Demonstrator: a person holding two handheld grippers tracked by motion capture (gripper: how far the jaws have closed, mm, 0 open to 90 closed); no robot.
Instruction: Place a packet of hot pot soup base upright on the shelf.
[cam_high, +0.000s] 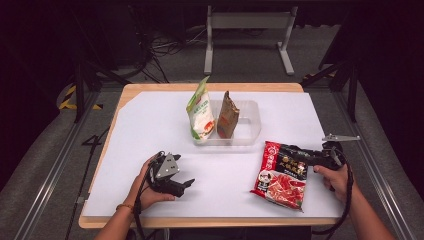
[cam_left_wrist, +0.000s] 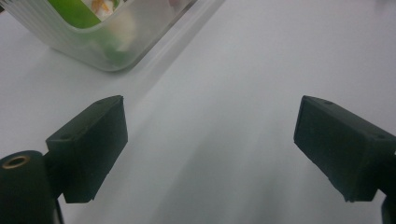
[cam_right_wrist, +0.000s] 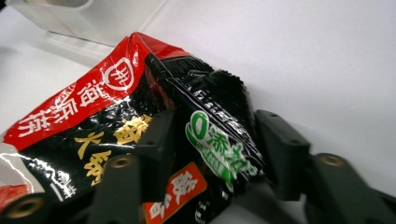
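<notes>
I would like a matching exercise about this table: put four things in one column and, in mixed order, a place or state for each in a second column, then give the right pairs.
Things:
1. red and black printed foil packet
2. white and green plastic pouch
3. brown paper pouch
4. left gripper

Places or states:
A. stands at the left end of the clear plastic tray
B. open, with only white table cover between its jaws
C. lies on the table, pinched at its edge by the right gripper
D. stands in the tray, right of the other pouch

Pairs: 1-C, 2-A, 3-D, 4-B
</notes>
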